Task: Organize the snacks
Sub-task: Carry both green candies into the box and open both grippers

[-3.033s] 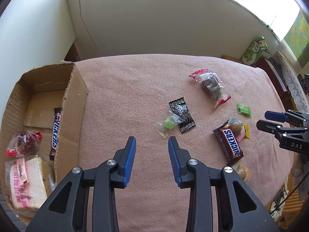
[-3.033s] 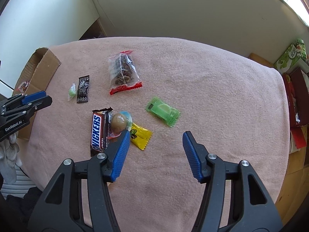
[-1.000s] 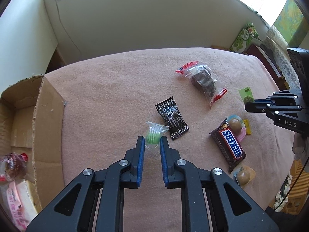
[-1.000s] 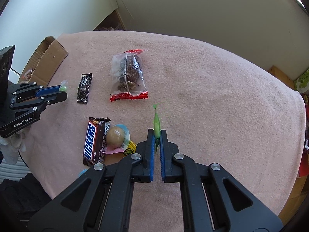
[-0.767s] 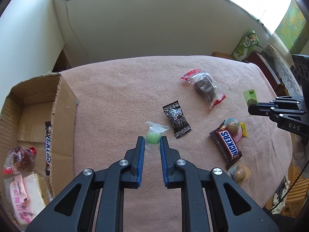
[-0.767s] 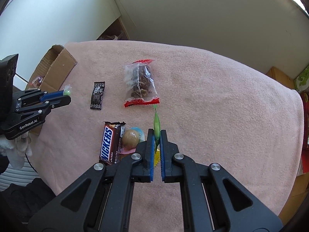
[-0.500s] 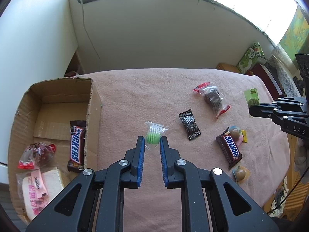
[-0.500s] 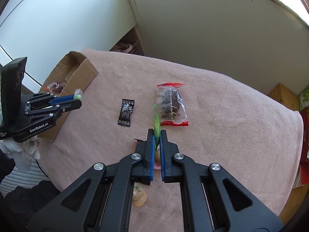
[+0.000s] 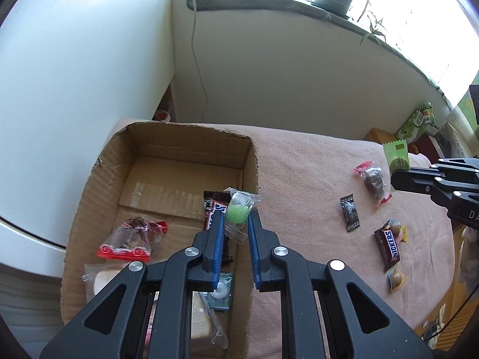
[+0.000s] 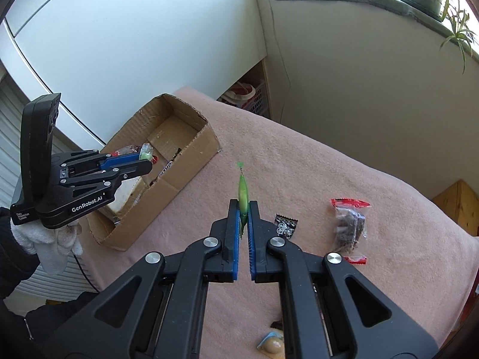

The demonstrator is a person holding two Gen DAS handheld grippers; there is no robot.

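Note:
My left gripper (image 9: 235,220) is shut on a clear-wrapped green candy (image 9: 237,213) and holds it above the right wall of the open cardboard box (image 9: 251,161). It also shows in the right wrist view (image 10: 145,161). My right gripper (image 10: 244,209) is shut on a flat green snack packet (image 10: 243,193), held edge-on above the pink tablecloth (image 10: 299,173). That packet also shows in the left wrist view (image 9: 396,157). The box holds a Snickers bar (image 9: 212,209), a red-edged clear bag (image 9: 130,239) and wrapped bread (image 9: 101,281).
On the cloth lie a black sachet (image 9: 349,212), a red-edged bag of dark snacks (image 9: 373,179), a Snickers bar (image 9: 389,243) with round candies beside it, and a wrapped ball candy (image 9: 396,278). Walls and a windowsill with plants stand behind the table.
Both grippers closed on their green snacks, lifted them off the cloth and moved left; the left one now hangs over the box edge.

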